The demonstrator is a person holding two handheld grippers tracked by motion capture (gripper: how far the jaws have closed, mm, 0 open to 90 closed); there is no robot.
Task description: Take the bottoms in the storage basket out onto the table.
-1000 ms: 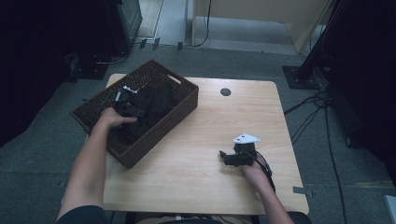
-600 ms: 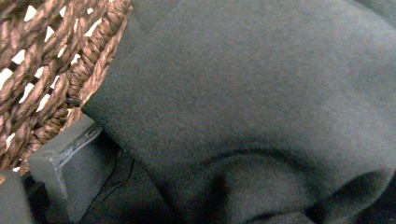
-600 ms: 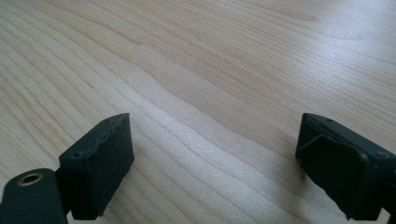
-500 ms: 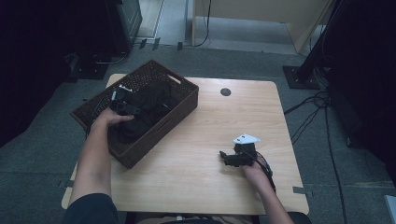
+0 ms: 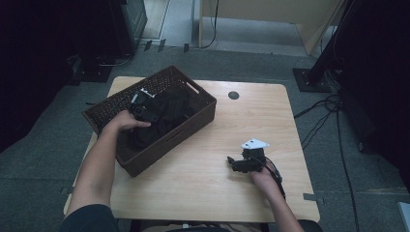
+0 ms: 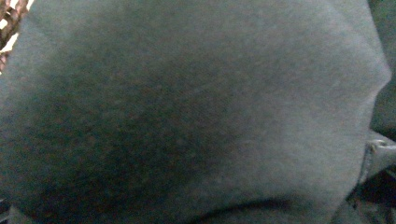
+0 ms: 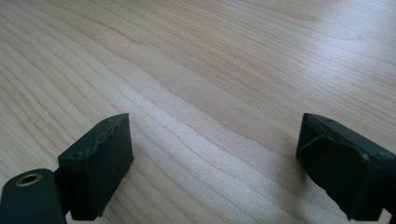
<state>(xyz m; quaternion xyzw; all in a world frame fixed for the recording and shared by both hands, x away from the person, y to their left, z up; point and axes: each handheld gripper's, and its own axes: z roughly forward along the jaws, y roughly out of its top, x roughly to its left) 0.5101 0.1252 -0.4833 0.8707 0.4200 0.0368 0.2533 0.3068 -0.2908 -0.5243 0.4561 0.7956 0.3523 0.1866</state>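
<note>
**Left tongs buried in dark clothing in the basket**

At centre left of the high view, the left tongs (image 5: 141, 107) press into the dark garment (image 5: 167, 116) inside the wicker basket (image 5: 200, 118); their opening cannot be told. The right tongs (image 7: 215, 163) rest wide open and empty on the desk (image 5: 217, 183). Judged step: grasping the cloth; next, a firm pinch and lift.

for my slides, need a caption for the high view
Left gripper reaches into dark cloth in a wicker basket; right gripper rests open on the table.
</note>
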